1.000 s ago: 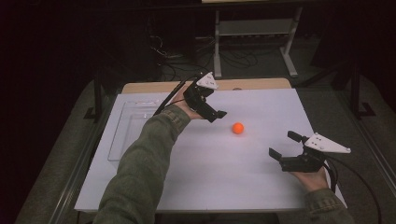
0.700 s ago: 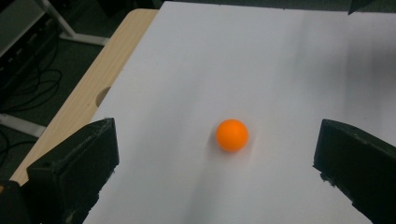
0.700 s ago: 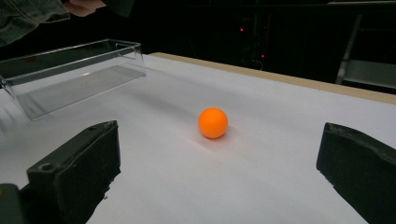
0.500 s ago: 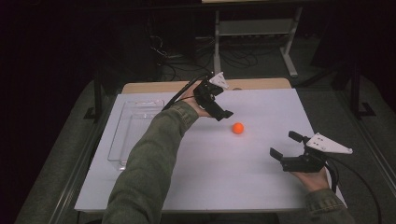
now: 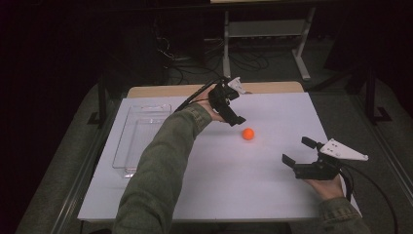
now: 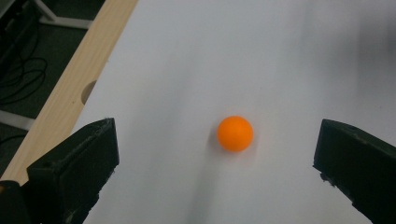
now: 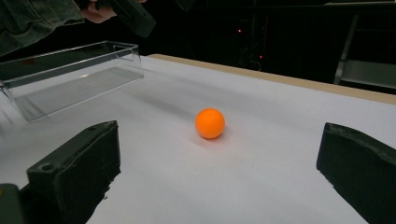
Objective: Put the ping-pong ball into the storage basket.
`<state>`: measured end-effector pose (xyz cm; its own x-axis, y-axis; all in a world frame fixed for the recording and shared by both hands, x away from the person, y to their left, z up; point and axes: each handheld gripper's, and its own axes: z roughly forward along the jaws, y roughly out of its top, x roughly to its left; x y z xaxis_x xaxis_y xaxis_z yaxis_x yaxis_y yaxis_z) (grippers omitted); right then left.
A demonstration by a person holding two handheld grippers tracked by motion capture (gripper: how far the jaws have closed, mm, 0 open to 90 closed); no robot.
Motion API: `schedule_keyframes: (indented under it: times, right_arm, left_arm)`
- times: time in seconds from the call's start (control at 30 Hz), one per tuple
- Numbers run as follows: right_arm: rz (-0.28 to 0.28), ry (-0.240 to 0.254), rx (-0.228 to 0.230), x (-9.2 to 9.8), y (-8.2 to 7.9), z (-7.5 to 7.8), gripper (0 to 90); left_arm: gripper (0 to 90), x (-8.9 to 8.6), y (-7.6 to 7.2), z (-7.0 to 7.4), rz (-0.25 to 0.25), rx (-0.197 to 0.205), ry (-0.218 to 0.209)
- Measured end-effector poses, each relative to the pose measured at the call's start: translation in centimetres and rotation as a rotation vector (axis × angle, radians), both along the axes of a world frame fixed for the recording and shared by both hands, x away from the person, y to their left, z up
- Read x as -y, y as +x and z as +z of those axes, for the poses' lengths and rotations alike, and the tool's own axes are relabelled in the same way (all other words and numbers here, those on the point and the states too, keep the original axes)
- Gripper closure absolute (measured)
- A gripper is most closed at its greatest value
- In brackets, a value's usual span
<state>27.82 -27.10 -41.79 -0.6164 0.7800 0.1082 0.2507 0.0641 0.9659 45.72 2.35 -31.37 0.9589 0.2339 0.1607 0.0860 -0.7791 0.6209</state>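
orange ball (image 5: 248, 134) on table | left claw (image 5: 233, 116) above, jaws apart

This looks like a lab or recording room set up for tests rather than a home. A white-covered table (image 5: 272, 195) with a bare wooden edge stands on grey carpet in a darkened room, and beyond the table's far edge loose black cables (image 5: 195, 58) trail across the floor beside a white metal stand (image 5: 265, 34).
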Motion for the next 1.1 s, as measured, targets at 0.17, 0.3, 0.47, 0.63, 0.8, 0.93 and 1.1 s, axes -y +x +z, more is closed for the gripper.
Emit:
schedule_keyframes:
  times: [0.17, 0.3, 0.47, 0.63, 0.8, 0.93, 1.1]
  right_arm:
    - [-0.002, -0.001, -0.001, 0.0, 0.0, 0.0, 0.0]
    - [-0.002, -0.002, -0.001, 0.0, 0.0, 0.0, 0.0]
    - [0.001, -0.003, 0.001, 0.0, 0.0, 0.0, 0.0]
    - [0.002, -0.005, 0.002, 0.0, 0.0, 0.0, 0.0]
    - [0.004, -0.001, -0.001, 0.0, 0.0, 0.0, 0.0]
    - [0.004, -0.002, -0.002, 0.1, -0.1, 0.0, 0.0]
    - [0.005, 0.000, -0.002, 0.1, -0.1, 0.0, 0.0]
  left_arm:
    - [0.0, 0.6, 0.1, -0.4, -0.015, -0.001, 0.029]
    - [0.0, 1.3, 0.1, -0.6, -0.026, -0.006, 0.038]
    - [0.0, 1.9, 0.2, -1.0, -0.040, -0.007, 0.058]
    - [0.0, 2.2, 0.6, -1.5, -0.036, -0.014, 0.081]
    - [0.0, 2.2, 1.0, -2.1, -0.030, -0.030, 0.088]
    - [0.0, 2.4, 1.2, -2.6, -0.038, -0.041, 0.095]
    - [0.0, 2.6, 1.4, -3.3, -0.039, -0.056, 0.101]
